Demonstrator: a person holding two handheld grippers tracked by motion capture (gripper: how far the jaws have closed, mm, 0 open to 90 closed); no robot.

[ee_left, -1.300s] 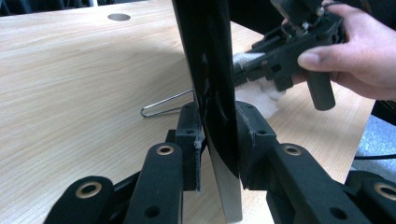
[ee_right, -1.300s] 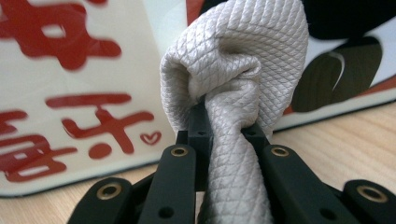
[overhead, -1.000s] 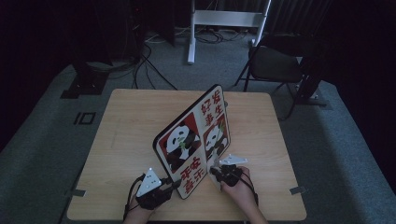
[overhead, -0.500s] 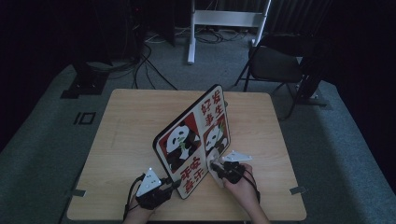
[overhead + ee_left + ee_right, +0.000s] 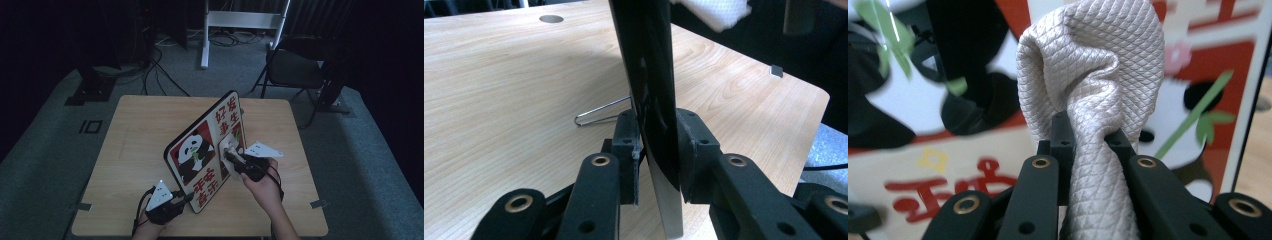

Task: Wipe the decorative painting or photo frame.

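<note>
A panel painted with pandas and red characters stands tilted on its edge on the wooden table. My left gripper is shut on its lower near edge; in the left gripper view the dark panel edge sits clamped between the pads. My right gripper is shut on a bunched white cloth, pressed against the panel's picture face near its middle right. The cloth touches the panel.
A thin wire stand pokes out behind the panel on the tabletop. A dark folding chair and a white frame stand beyond the table's far edge. Cables lie on the grey floor.
My right gripper has risen with the cloth along the panel's face, from near the lower edge to about mid-height. The left gripper and the panel have stayed put.
</note>
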